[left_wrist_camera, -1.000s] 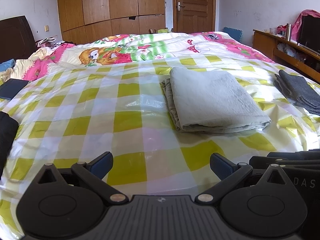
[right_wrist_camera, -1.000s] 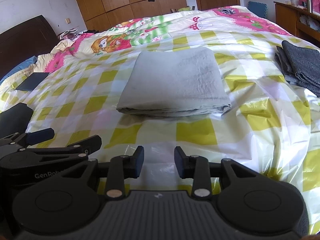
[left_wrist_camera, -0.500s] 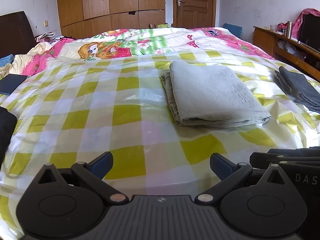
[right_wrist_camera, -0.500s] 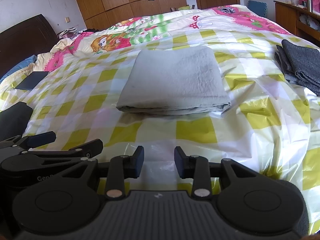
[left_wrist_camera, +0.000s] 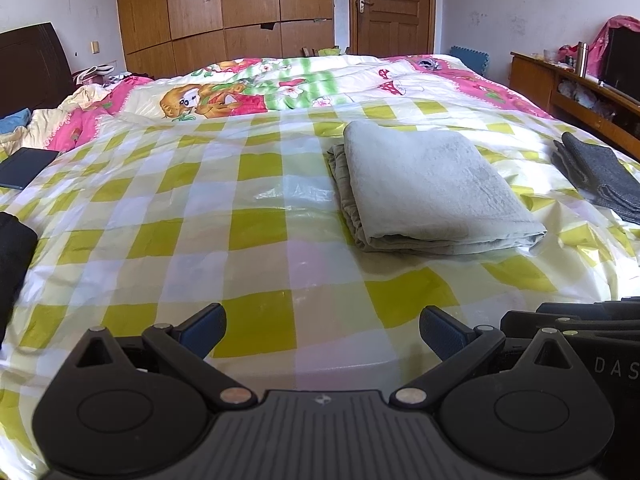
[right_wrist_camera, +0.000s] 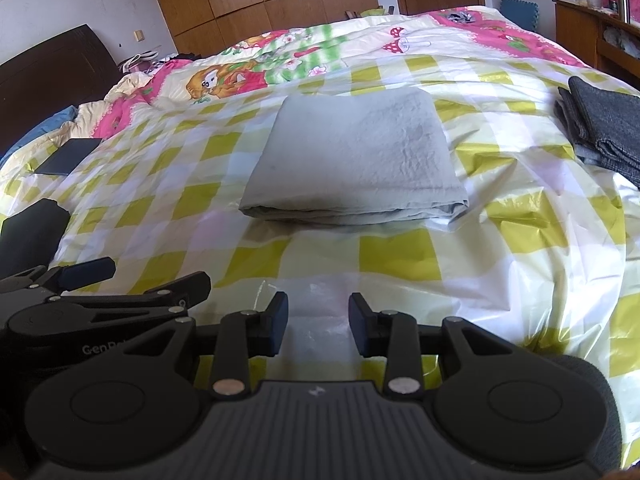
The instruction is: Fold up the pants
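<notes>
Nothing has shifted: folded grey pants (right_wrist_camera: pixel 352 156) lie untouched, left hand-held gripper (left_wrist_camera: pixel 322 330) wide, right hand-held gripper (right_wrist_camera: pixel 318 322) narrow, both empty.

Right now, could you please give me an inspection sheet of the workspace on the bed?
Surface: yellow-checked plastic sheet over the bed, wrinkled at right.
Job's things: grey pants folded flat mid-bed.
Clutter: dark folded garment at right; black item and dark flat pad at left.
Grippers: left gripper open, empty; right gripper partly open, empty; both short of the pants.
Cables: nothing seen.
Surroundings: cartoon quilt, wooden wardrobe, door, side shelf.
</notes>
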A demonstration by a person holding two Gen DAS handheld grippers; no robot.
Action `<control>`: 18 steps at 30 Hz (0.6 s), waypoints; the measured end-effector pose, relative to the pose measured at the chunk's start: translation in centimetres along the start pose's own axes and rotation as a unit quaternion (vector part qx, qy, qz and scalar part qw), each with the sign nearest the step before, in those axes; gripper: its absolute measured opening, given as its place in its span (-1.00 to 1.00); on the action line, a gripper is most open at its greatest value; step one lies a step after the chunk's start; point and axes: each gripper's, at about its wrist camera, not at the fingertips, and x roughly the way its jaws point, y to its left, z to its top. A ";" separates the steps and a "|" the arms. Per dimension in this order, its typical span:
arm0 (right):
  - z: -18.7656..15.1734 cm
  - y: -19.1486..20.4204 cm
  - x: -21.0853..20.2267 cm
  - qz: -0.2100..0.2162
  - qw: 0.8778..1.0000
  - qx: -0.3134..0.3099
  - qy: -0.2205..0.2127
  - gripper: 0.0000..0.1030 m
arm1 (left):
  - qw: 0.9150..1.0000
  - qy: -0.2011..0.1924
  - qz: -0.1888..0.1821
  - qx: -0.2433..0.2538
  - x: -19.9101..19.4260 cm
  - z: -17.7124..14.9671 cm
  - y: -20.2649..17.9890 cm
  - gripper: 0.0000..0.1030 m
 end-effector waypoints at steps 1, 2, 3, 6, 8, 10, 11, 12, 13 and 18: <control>0.0 0.0 0.0 0.000 1.000 0.000 0.000 -0.32 | 1.000 0.000 0.001 0.000 0.0 0.0 0.0 1.00; 0.0 0.0 0.0 0.000 1.000 0.001 0.000 -0.32 | 1.000 0.000 0.001 0.000 -0.1 0.0 0.0 1.00; 0.0 0.0 0.0 0.000 1.000 0.001 0.000 -0.32 | 1.000 0.000 0.001 0.000 -0.1 0.0 0.0 1.00; 0.0 0.0 0.1 0.000 1.000 0.001 0.001 -0.32 | 1.000 0.000 0.001 0.000 -0.1 0.0 0.0 1.00; -0.1 0.0 0.1 -0.001 1.000 0.003 0.002 -0.32 | 1.000 0.000 0.001 0.001 -0.1 0.0 0.0 1.00; -0.1 0.0 0.0 -0.001 1.000 0.004 0.002 -0.32 | 1.000 0.000 0.003 0.002 -0.1 0.0 -0.1 1.00; -0.1 -0.1 0.0 0.000 1.000 0.004 0.002 -0.32 | 1.000 0.000 0.003 0.002 -0.2 0.0 -0.1 1.00; -0.1 -0.1 0.0 0.000 1.000 0.005 0.002 -0.32 | 1.000 0.000 0.003 0.001 -0.2 0.0 -0.1 1.00; -0.2 0.0 0.0 0.000 1.000 0.006 0.002 -0.32 | 1.000 0.000 0.002 0.000 -0.2 0.1 -0.1 1.00; -0.2 0.0 -0.1 0.000 1.000 0.006 0.003 -0.32 | 1.000 0.003 0.001 -0.005 -0.2 0.1 -0.1 1.00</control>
